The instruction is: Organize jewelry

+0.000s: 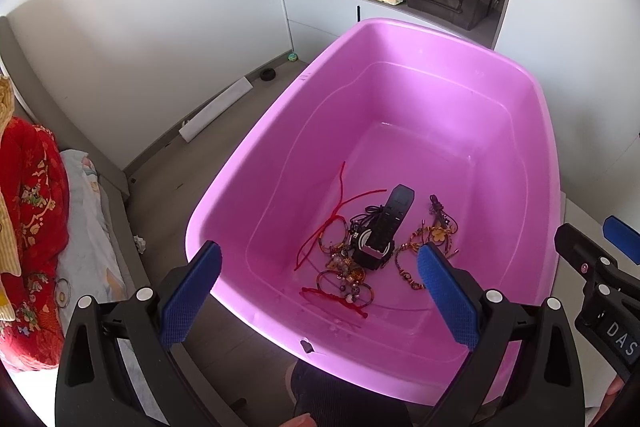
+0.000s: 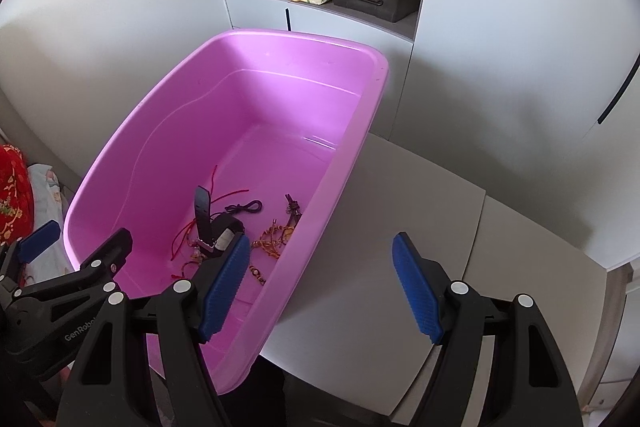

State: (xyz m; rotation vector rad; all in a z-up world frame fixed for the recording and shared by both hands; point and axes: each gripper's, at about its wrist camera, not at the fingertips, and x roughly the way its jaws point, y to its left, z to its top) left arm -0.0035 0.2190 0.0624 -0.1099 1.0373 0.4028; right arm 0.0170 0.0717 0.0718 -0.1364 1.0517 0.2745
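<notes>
A pink plastic tub (image 1: 240, 155) holds a tangle of jewelry on its floor. In the pile lie a black watch (image 1: 384, 231), loose red strings (image 1: 340, 203), beaded bracelets (image 1: 344, 271) and gold charm bracelets (image 1: 432, 235). My left gripper (image 1: 320, 251) hangs open above the tub's near end, nothing between its blue pads. In the right wrist view the watch (image 2: 212, 227), a purple cord (image 2: 246, 206) and the gold bracelets (image 2: 272, 239) show inside the tub (image 2: 360, 131). My right gripper (image 2: 320, 243) is open and empty, straddling the tub's right rim.
The tub rests partly on a grey tabletop (image 2: 400, 207) to its right. A wall niche behind holds plastic bags and a dark box (image 1: 452, 3). A red quilt (image 1: 32, 227) lies at the far left, and a white roll (image 1: 216, 107) lies on the floor.
</notes>
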